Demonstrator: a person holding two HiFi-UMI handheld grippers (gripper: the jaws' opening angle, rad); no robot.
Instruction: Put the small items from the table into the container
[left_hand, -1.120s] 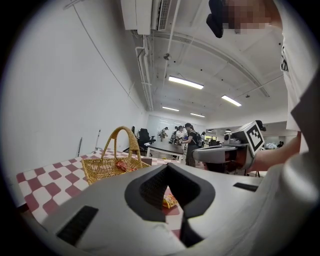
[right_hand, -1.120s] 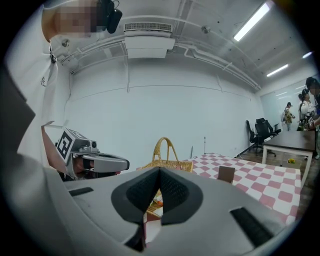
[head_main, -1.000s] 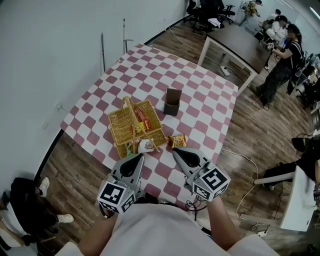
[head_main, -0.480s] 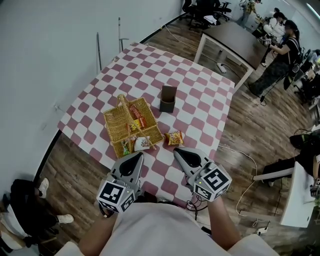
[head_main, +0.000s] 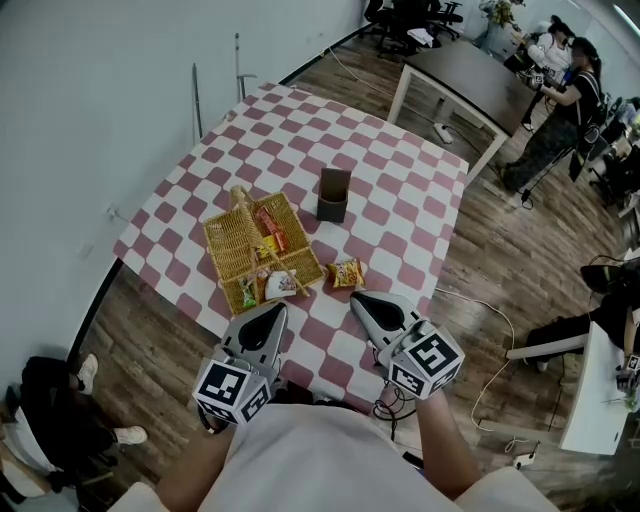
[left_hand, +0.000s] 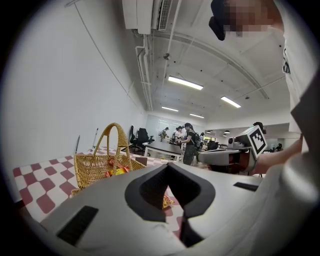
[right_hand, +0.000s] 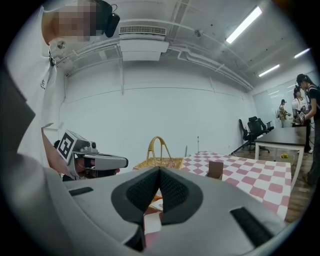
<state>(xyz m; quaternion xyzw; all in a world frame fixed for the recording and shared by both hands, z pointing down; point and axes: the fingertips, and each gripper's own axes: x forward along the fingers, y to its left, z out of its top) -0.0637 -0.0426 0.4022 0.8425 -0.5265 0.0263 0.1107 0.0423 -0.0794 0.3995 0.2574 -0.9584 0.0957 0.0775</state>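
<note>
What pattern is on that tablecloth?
The tablecloth has pink-and-white checks, clearest in the head view.

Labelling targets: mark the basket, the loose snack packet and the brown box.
Basket (head_main: 224, 243), head view, bare wicker in its left half.
Snack packet (head_main: 347, 273), head view, middle of the wrapper.
Brown box (head_main: 333, 196), head view, its middle.

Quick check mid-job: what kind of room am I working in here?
Probably an open-plan office or lab workspace: black swivel office chairs and a long grey desk stand behind the red-and-white checked table, with strip ceiling lights overhead.
</note>
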